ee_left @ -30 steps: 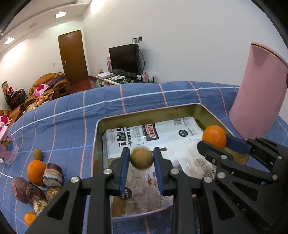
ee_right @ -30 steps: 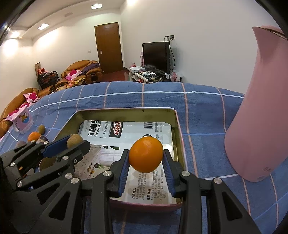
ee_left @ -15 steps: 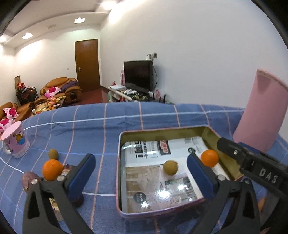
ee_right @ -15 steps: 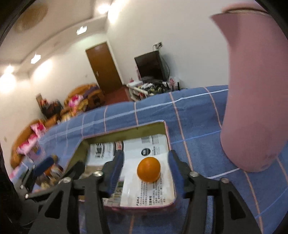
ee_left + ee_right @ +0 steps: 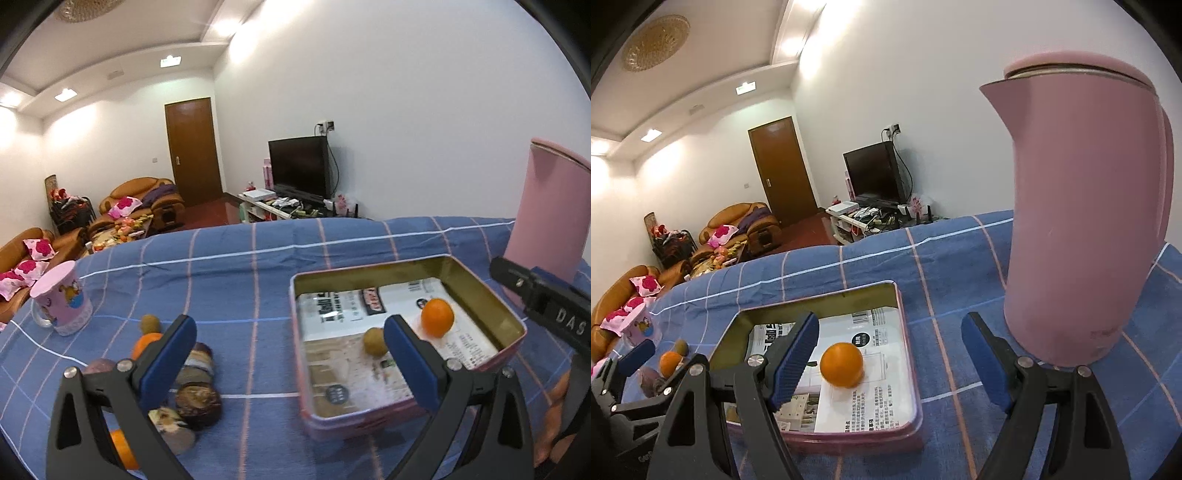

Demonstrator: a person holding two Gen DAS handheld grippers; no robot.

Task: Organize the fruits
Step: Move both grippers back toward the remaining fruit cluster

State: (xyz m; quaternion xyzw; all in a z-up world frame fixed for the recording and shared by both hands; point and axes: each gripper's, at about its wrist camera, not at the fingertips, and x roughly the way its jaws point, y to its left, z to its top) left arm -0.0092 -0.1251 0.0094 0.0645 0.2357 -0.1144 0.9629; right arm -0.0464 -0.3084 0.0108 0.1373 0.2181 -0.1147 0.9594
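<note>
A pink tin tray [image 5: 402, 274] lined with printed paper lies on the blue checked cloth. An orange [image 5: 437, 317] and a brown kiwi [image 5: 374, 342] rest inside it. The tray [image 5: 909, 358] and orange [image 5: 841, 364] also show in the right wrist view. My left gripper [image 5: 290, 360] is open and empty, above the cloth at the tray's left front. My right gripper [image 5: 888, 363] is open and empty, above the tray's right front edge. Left of the tray lie an orange [image 5: 146, 342], a kiwi [image 5: 149, 323] and several dark purple fruits [image 5: 197, 400].
A tall pink jug [image 5: 1086, 221] stands right of the tray, close to my right gripper. A pink cartoon mug [image 5: 61, 303] stands at the far left of the cloth. Another orange [image 5: 123, 448] lies near the front edge, behind my left finger.
Both grippers opened: the kiwi and the orange dropped into the tray. Both grippers then pulled back and up, the left one swinging left, the right one right toward the jug.
</note>
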